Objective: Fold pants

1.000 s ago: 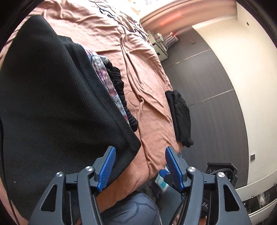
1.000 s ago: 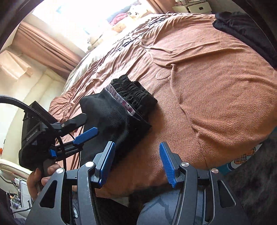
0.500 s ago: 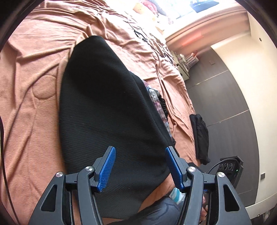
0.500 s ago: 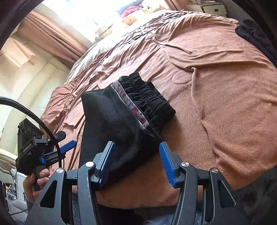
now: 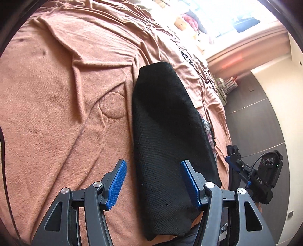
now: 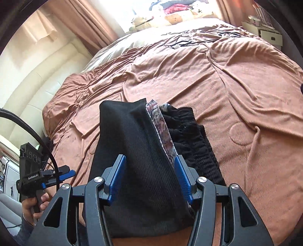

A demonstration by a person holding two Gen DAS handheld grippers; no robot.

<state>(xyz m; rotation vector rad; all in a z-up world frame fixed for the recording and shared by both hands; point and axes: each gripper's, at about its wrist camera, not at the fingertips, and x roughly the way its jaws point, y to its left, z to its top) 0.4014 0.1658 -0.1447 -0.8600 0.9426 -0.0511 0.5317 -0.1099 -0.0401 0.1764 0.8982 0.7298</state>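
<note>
The black knit pants point(image 5: 168, 132) lie folded lengthwise on the brown bedspread point(image 5: 56, 94), near the bed's front edge. In the right wrist view the pants point(image 6: 136, 151) show a floral lining strip point(image 6: 162, 136) and a gathered elastic waistband point(image 6: 189, 136) at their right side. My left gripper point(image 5: 153, 181) is open above the near end of the pants, its right finger over the fabric. My right gripper point(image 6: 149, 176) is open and straddles the folded pants near the waistband. Neither holds anything. Each gripper shows in the other's view, the left one point(image 6: 56, 174) and the right one point(image 5: 238, 166).
The bedspread point(image 6: 227, 75) is wrinkled and spreads wide to the left and far side. Black cables point(image 6: 189, 40) lie on it near the pillows point(image 6: 180, 17). A dark floor point(image 5: 265, 123) lies beyond the bed's right edge. A cream padded headboard point(image 6: 37, 72) stands at the left.
Both grippers have swung toward the pants and drawn in over them. The right gripper now straddles the fabric by the waistband. The pants have not moved.
</note>
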